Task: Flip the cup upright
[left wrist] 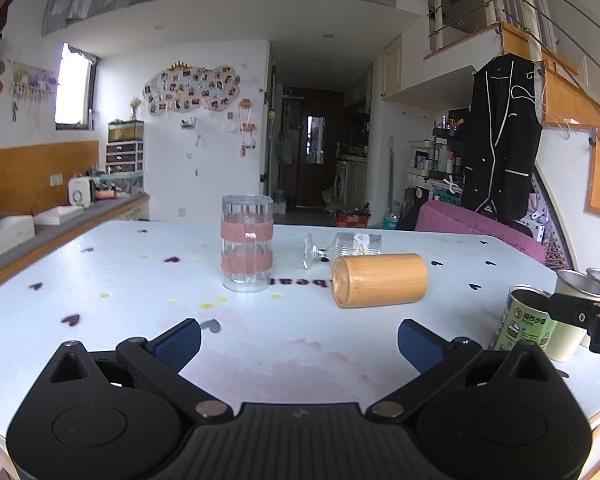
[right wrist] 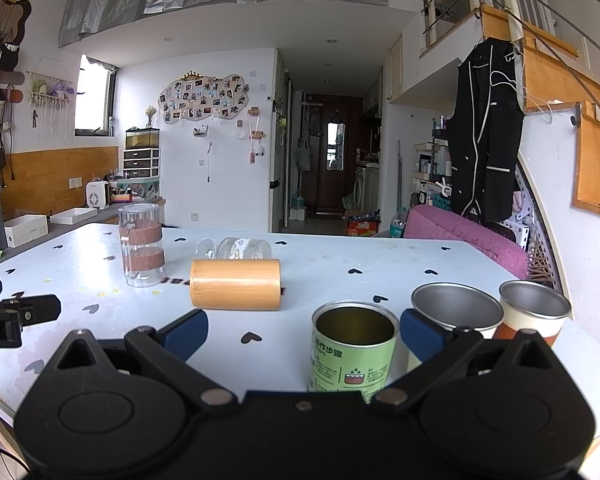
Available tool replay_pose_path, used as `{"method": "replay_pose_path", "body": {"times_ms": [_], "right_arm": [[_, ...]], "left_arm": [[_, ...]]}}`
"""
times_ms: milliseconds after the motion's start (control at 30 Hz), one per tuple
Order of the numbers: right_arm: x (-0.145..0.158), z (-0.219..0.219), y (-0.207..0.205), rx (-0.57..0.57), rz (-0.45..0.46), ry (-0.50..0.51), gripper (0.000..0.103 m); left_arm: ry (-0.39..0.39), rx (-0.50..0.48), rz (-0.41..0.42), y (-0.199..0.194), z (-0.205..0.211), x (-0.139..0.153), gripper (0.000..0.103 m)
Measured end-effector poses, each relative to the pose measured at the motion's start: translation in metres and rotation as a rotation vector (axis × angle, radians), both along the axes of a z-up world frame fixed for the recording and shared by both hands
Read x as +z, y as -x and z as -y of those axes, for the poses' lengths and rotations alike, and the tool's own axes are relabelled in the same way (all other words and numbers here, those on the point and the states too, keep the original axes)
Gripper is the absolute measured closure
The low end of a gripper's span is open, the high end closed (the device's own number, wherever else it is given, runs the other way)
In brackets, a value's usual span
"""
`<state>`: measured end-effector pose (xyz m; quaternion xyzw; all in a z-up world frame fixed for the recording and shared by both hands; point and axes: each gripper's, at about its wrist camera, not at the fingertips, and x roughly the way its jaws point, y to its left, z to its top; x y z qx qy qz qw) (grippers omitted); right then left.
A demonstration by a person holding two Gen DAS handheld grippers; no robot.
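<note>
My left hand-held gripper (left wrist: 299, 338) and right hand-held gripper (right wrist: 304, 330) gape wide, empty, ready to grasp. The bamboo cup (left wrist: 380, 280) lies sideways on the counter (left wrist: 100, 320) at one o'clock.

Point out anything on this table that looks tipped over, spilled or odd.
Two things lie on their sides mid-table: the bamboo cup and, just behind it, a stemmed glass. A faint pink stain marks the table near the left tool. The banded glass and green can stand upright.
</note>
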<state>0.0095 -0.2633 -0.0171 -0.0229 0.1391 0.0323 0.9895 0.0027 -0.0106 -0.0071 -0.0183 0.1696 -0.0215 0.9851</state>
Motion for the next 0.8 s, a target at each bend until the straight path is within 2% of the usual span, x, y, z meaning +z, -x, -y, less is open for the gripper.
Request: {"method": "replay_pose_path", "body": {"times_ms": [167, 300, 367, 600, 800], "right_arm": [[-0.001, 0.0, 0.002, 0.005, 0.002, -0.003, 0.0], [-0.002, 0.002, 0.005, 0.008, 0.004, -0.009, 0.0], [-0.003, 0.005, 0.005, 0.006, 0.003, -0.015, 0.0], [-0.01, 0.012, 0.005, 0.001, -0.008, -0.03, 0.0], [-0.015, 0.019, 0.005, -0.002, -0.019, -0.038, 0.0]], "left_arm": [[0.004, -0.052, 0.0, -0.01, -0.002, 0.0, 0.0], [-0.037, -0.082, 0.016, -0.035, -0.008, 0.006, 0.0], [-0.032, -0.119, 0.016, -0.048, -0.009, 0.01, 0.0], [0.016, -0.256, -0.045, -0.11, 0.001, 0.018, 0.0], [0.104, -0.336, -0.07, -0.173, 0.017, 0.023, 0.0]]}}
